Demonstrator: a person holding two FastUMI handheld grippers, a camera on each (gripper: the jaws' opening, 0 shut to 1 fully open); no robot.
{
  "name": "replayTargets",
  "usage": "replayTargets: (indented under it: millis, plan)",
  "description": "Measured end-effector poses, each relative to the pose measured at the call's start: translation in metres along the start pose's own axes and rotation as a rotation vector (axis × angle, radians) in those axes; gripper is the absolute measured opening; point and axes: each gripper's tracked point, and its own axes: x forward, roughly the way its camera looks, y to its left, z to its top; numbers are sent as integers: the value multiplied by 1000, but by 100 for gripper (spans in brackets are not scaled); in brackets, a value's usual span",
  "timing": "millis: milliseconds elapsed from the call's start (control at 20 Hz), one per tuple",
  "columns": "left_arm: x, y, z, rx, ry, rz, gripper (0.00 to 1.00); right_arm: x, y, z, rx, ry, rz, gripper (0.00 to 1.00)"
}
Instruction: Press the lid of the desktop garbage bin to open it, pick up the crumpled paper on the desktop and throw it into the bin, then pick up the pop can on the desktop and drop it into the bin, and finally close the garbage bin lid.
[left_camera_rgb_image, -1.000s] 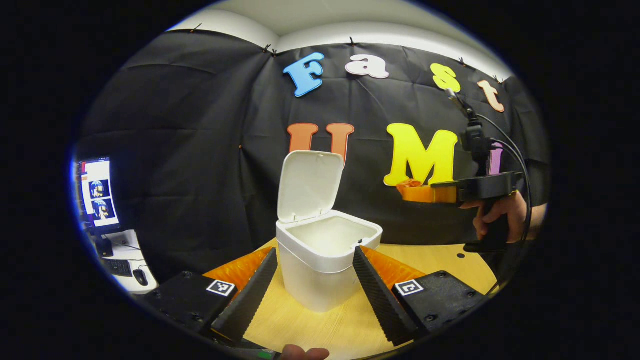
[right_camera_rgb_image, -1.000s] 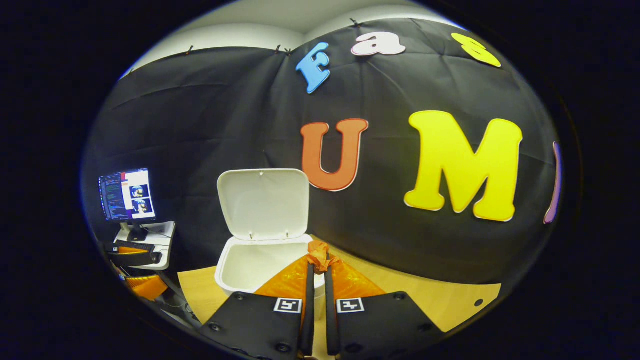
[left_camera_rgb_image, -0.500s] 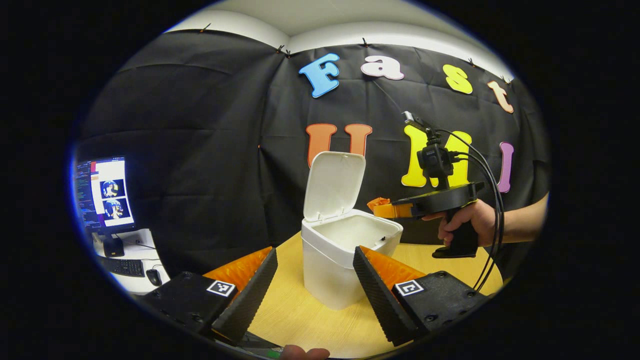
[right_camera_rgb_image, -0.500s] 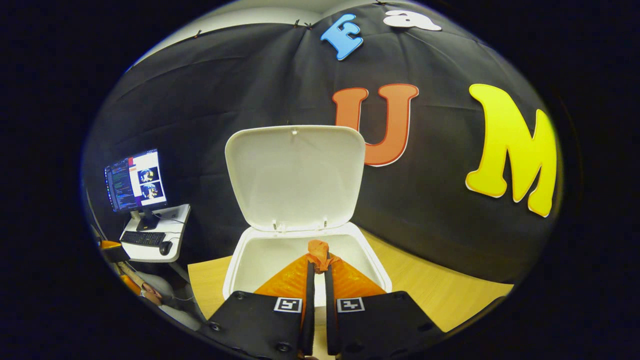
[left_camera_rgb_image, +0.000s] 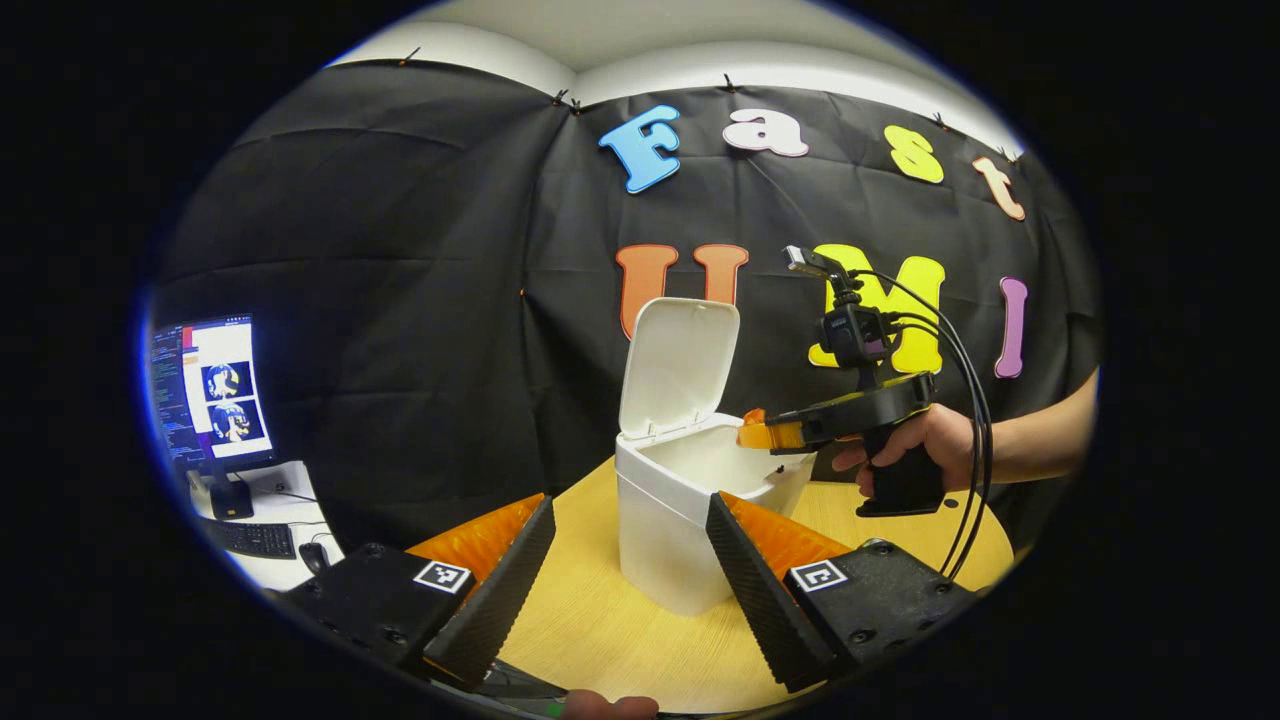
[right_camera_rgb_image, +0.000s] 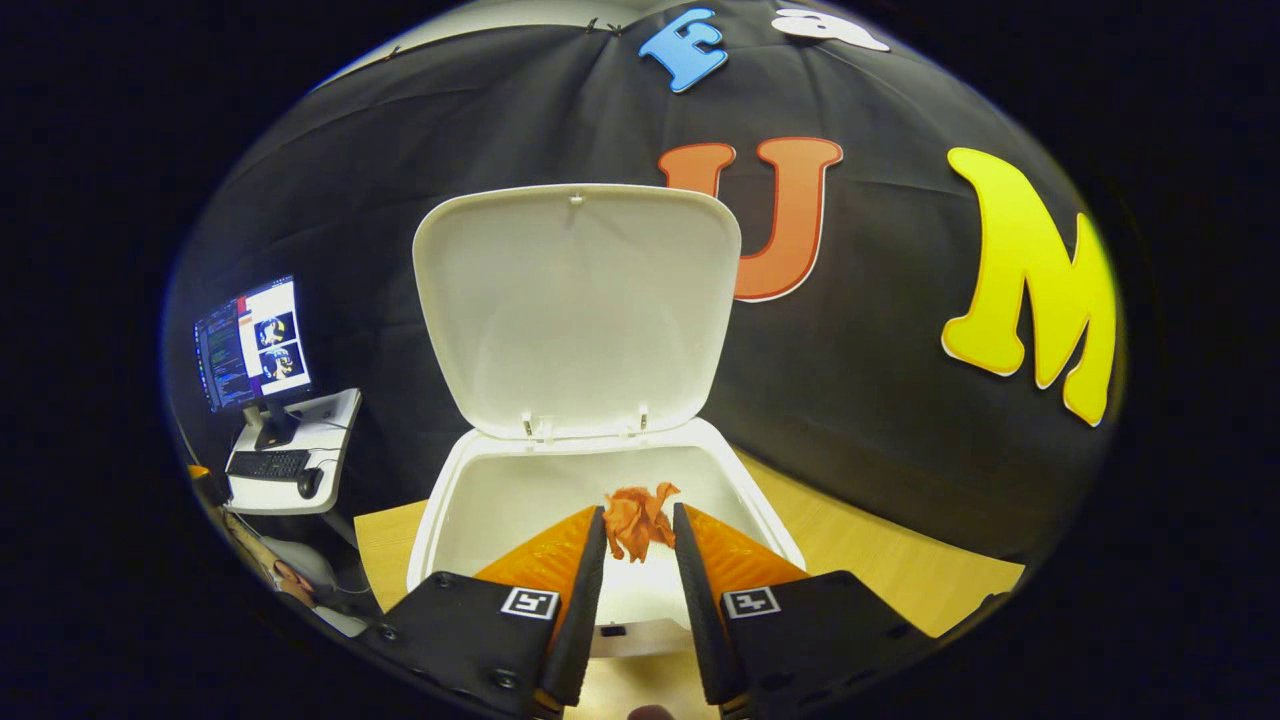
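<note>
Right gripper view: the right gripper (right_camera_rgb_image: 637, 525) was held directly over the open bin (right_camera_rgb_image: 470, 500), its jaws parted, with the crumpled paper (right_camera_rgb_image: 636, 520) loose between them and judged to be dropping free rather than gripped. The lid (right_camera_rgb_image: 575, 310) stood upright behind the opening, leaving a clear drop path. The left gripper (left_camera_rgb_image: 630, 520) was kept back above the desk (left_camera_rgb_image: 600, 630), jaws spread wide and empty, presumably to stay out of the way.
</note>
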Motion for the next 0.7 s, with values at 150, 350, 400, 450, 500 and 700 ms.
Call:
replayTargets:
  millis: [150, 350, 400, 450, 500, 700]
  plan:
    - [4, -9, -1, -5, -6, -45, 100, -5, -1, 1, 21, -3, -4, 53]
    - [12, -35, -4, 4, -8, -149, 100, -28, -3, 16, 30, -57, -12, 67]
    - [14, -44, -5, 13, -16, -181, 100, -38, -5, 19, 30, -77, -16, 67]
    - [16, -51, -6, 22, -20, -206, 100, -50, -9, 24, 29, -104, -25, 71]
    - [18, -59, -9, 34, -21, -232, 100, -61, -14, 28, 25, -128, -38, 74]
    - [24, -96, -27, 54, -17, -351, 100, -110, -44, 37, 50, -216, -124, 82]
